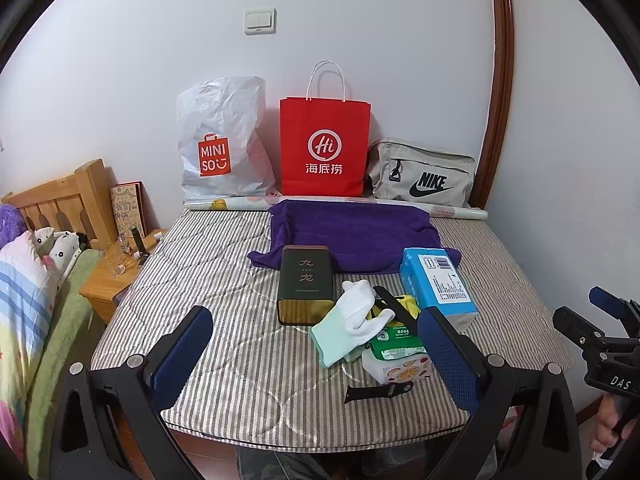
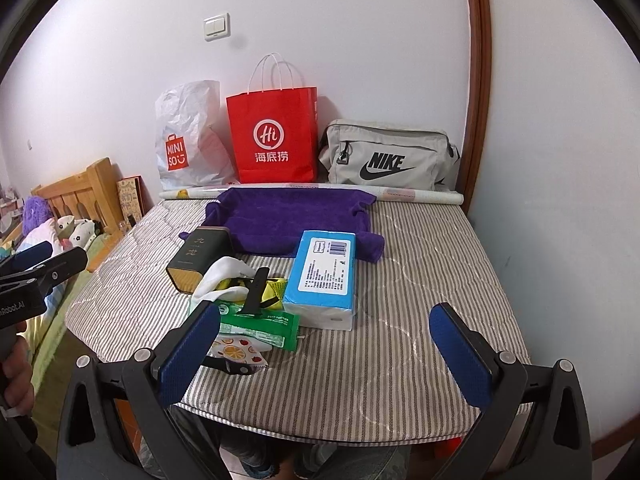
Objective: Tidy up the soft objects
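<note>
Left wrist view shows the left tool with its two blue pads wide apart and nothing between them, hanging just above the near edge of the striped mattress; in the right wrist view the right tool is also spread apart and empty, low over the same edge. Nearest to both lies a small heap of mixed things. On its left side is the white and mint sock, which I judge very light and limp; it should fold under the pads, so pinching it at the thick bunched middle seems safer than at a loose toe. Under it and beside it are a green packet, a small pack with orange fruit print and a black strap, the strap lying across the heap, so it may come up together with the sock. A little yellow cloth piece is half buried there; what it is I cannot tell. Just left of the heap stands a dark tin box, stiff and probably heavier, and just right a blue tissue pack, soft but bulky. Behind them the purple towel is spread flat, heavy for cloth and wide, best taken at a corner or edge. Farthest, against the wall, stand a white plastic bag, a red paper bag and a grey pouch, with a roll of paper lying in front of them.
</note>
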A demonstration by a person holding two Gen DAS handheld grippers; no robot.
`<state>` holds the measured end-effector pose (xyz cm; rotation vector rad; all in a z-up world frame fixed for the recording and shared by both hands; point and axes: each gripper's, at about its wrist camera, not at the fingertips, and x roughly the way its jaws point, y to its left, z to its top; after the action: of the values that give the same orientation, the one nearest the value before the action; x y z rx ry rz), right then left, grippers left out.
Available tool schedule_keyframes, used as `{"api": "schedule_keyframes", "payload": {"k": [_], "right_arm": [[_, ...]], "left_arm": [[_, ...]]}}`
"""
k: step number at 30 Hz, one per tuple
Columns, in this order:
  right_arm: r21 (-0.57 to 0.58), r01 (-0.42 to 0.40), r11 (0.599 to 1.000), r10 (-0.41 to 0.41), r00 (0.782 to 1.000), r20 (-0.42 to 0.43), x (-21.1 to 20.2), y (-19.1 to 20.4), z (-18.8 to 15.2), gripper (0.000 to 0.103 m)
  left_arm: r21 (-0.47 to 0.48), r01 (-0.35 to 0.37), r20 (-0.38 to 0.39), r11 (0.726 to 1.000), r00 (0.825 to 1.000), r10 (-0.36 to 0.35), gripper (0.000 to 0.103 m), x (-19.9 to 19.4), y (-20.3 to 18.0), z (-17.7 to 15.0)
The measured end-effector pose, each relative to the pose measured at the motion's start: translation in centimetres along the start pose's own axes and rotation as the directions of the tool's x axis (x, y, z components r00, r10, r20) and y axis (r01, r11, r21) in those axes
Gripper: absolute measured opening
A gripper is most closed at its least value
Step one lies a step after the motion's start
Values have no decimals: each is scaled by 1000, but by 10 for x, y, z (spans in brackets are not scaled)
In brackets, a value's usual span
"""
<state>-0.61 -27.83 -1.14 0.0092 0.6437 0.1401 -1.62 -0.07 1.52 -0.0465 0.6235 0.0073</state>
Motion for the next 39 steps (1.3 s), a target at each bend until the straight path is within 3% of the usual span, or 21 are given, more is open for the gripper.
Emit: {"api": "schedule_keyframes", "payload": {"k": [39], "right_arm": [[-2, -12, 1000, 12, 1000, 0, -2, 3, -1, 103]], "left_arm": [[-1, -5, -14, 1000, 1000, 4, 103, -4, 6, 1]]}}
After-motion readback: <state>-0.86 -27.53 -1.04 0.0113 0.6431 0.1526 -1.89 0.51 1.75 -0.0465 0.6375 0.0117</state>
